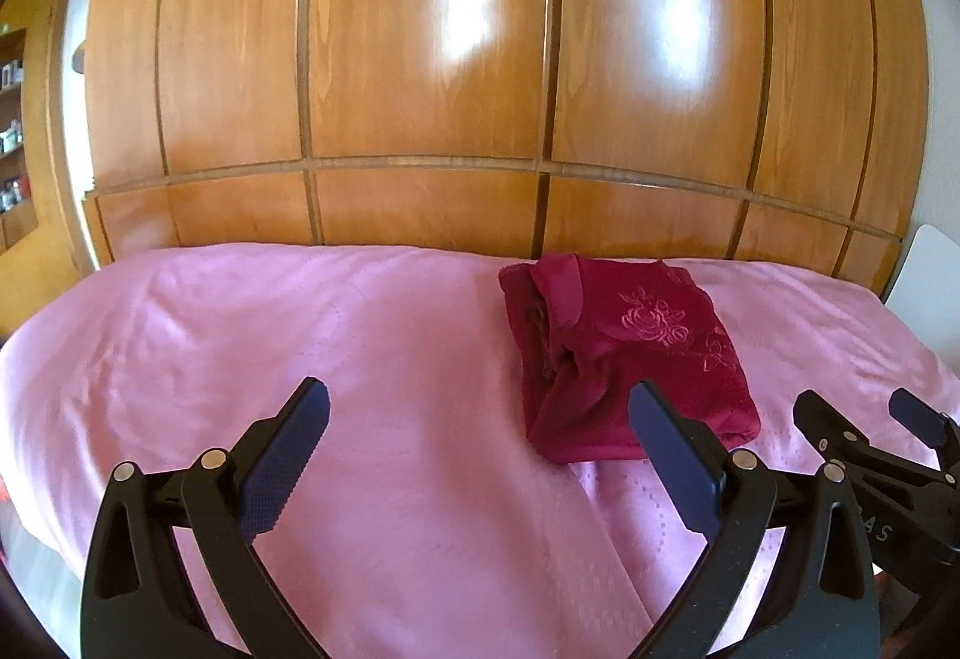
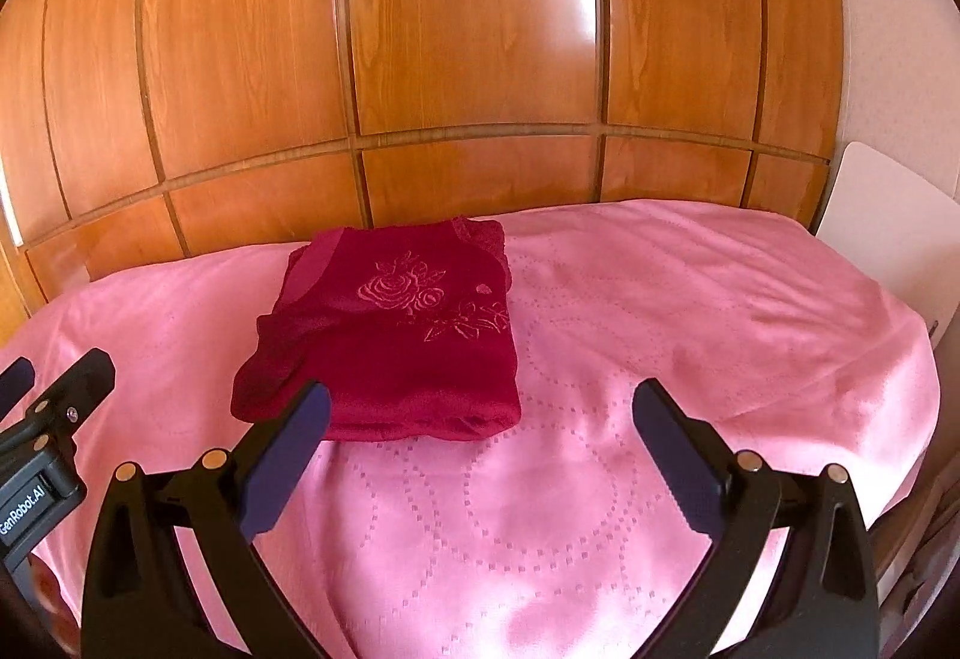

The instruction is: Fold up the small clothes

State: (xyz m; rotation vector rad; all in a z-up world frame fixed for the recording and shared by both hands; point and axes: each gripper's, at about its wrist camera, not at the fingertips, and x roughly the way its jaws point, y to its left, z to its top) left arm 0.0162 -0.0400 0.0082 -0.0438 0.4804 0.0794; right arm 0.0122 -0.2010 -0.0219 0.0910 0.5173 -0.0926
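Bed [image 1: 240, 335] covered with a pink spread [image 2: 660, 311], dotted ring pattern stitched into it. Wooden wardrobe [image 1: 432, 59] with glossy panels stands directly behind the bed, window glare on two doors.

Garment [image 1: 624, 353]: dark red, velvety, folded into a compact rectangular bundle, lying flat on the spread toward the wardrobe side. Embroidered rose motif faces up on the top layer. A lighter red trim band runs along its left part. Left edge of the bundle is looser, with fabric bulging out; right and near edges are straight. In the right wrist view the garment [image 2: 384, 335] sits left of centre.

Left claw [image 1: 480, 419]: fingers spread wide, nothing between them. It hangs above the spread, short of the garment. Its right fingertip overlaps the garment's near corner in the picture; contact cannot be told.

Right claw [image 2: 480, 419]: fingers also spread wide, holding nothing. Its left fingertip overlaps the garment's near left edge in the picture; contact cannot be told. Bare spread lies between its fingers.

The two claws are side by side: the right claw [image 1: 864, 419] shows at the right margin of the left wrist view, the left claw [image 2: 57, 377] at the left margin of the right wrist view.

A white panel [image 2: 888, 233] leans at the bed's right end. Shelves [image 1: 12, 131] with small items at far left, blurred.
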